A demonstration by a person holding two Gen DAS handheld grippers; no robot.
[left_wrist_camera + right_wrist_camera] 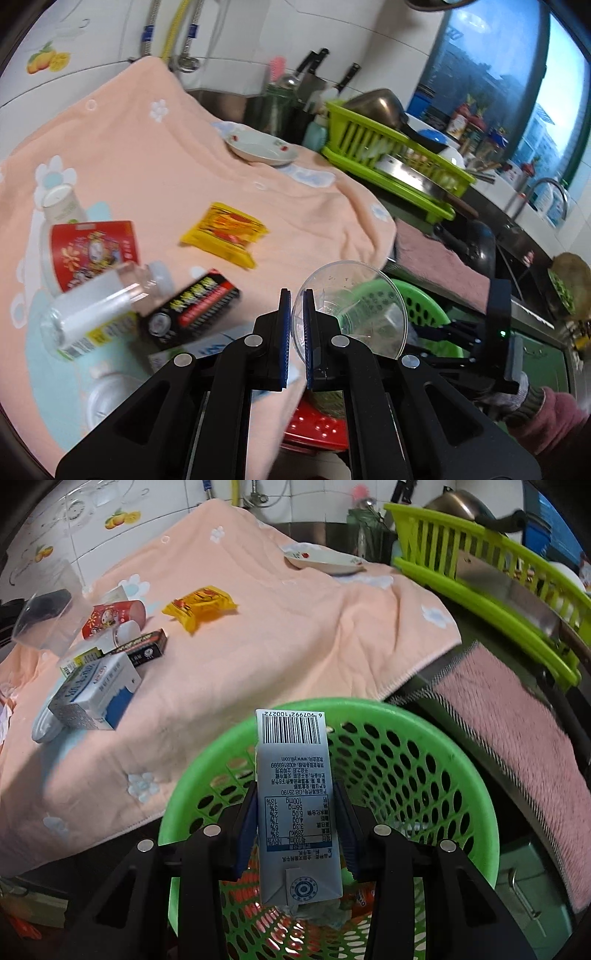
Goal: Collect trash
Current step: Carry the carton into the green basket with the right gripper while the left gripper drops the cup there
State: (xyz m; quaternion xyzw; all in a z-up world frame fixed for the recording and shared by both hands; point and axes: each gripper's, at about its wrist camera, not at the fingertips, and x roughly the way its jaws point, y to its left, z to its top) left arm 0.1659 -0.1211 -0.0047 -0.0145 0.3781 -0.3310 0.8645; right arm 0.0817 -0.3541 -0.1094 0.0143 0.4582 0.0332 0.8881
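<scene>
My left gripper (297,299) is shut on the rim of a clear plastic cup (354,306), held above the edge of the peach towel (147,155) near the green basket (417,306). My right gripper (297,805) is shut on a grey milk carton (295,805), held over the green perforated basket (424,731). On the towel lie a yellow snack packet (221,232), a black box (195,306), a red cup (92,251), a clear bottle (99,306) and a blue-white carton (92,694).
A white dish (258,147) sits at the towel's far edge. A lime dish rack (391,155) with a pan stands to the right. A pink cloth (517,731) lies beside the basket. The sink tap (546,188) is far right.
</scene>
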